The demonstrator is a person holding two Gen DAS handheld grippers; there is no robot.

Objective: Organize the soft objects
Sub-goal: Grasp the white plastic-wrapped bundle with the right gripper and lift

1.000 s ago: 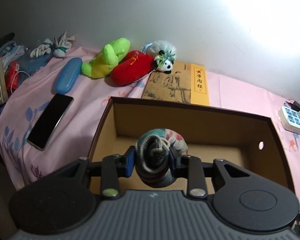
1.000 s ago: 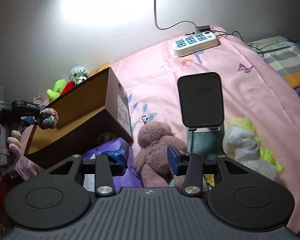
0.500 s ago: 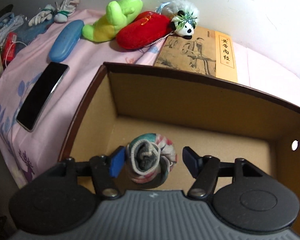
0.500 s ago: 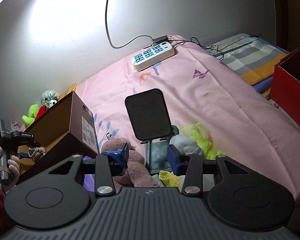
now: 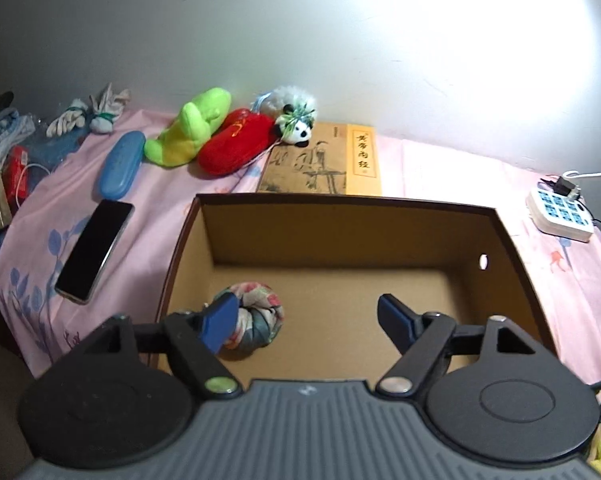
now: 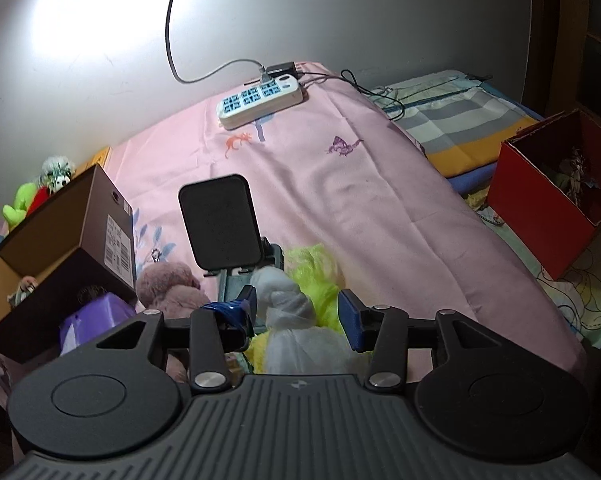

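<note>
Left hand-held gripper [image 5: 308, 322]: jaws wide and opening, nothing pressed between the pads, poised over the open cardboard box [image 5: 508, 240]. Rolled sock ball [image 5: 254, 322], floral pattern, released and lying on the box floor near the left wall, partly behind the left blue fingertip [image 5: 219, 326]; cannot tell whether touching it. Rest of the box floor bare cardboard.

Right hand-held gripper [image 6: 298, 314]: jaws parted, not clenched. White knotted bundle [image 6: 288, 308] sits in the gap between the pads, on top of yellow-green fluffy cloth [image 6: 316, 270]; contact with the pads cannot be told. Just left: mauve plush bear [image 6: 168, 284] and a purple item [image 6: 94, 316] against the box's dark outer wall. Behind the bundle: black phone stand [image 6: 218, 220], upright.

Farther, left view: black phone [image 5: 94, 250] flat on the pink bed sheet [image 5: 160, 196] left of the box, then blue case [image 5: 120, 164]. Beyond the box's far rim: book [image 5: 328, 164], with green plush [image 5: 192, 132], red plush [image 5: 234, 148] and small panda [image 5: 296, 128] by the wall. White power strip [image 5: 558, 214] far right.

Far right, right view: red box [image 6: 540, 208], open, with tangled dark items inside, too small to make out.
</note>
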